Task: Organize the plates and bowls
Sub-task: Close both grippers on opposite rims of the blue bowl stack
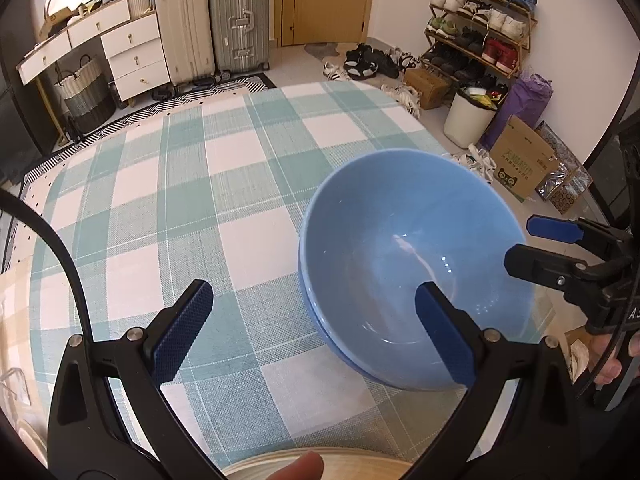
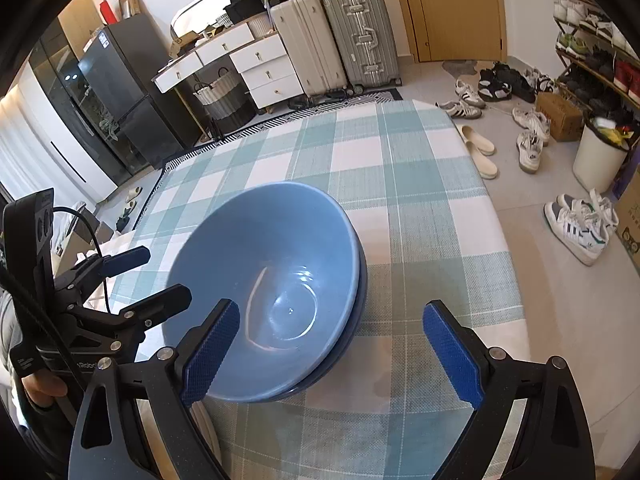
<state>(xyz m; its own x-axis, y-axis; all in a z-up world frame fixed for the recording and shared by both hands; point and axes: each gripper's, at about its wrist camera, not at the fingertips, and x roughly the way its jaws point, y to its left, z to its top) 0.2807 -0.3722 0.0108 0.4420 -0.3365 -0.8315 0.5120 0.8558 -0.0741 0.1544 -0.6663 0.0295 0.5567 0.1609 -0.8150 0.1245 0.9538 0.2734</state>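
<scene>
Bowls are sitting nested on the table: I am seeing a light blue bowl [image 1: 404, 248] resting inside a second, slightly darker blue bowl [image 2: 352, 320], of which only the outer rim and a band of wall are showing beneath the upper one. The stack is standing on the green-and-white checked tablecloth [image 1: 192, 208], closer to the right-hand side of the table from my left camera and near the middle of the cloth from my right one.

My left gripper [image 1: 316, 332] is hanging with its jaws spread wide, holding nothing; its right blue pad [image 1: 444, 340] is lying over the near rim of the bowls in the picture, though I am unable to tell whether it is touching. My right gripper [image 2: 352, 356] is likewise gaping open and empty, with its left pad [image 2: 210, 350] appearing against the near left rim of the stack and its right pad [image 2: 452, 354] out over bare cloth.

In the left view, the right gripper's fingers [image 1: 556, 232] are coming in from the right, just beside the bowls' far rim. At the bottom of that view a fingertip [image 1: 298, 470] is showing over the edge of a pale wooden plate [image 1: 360, 466].
</scene>
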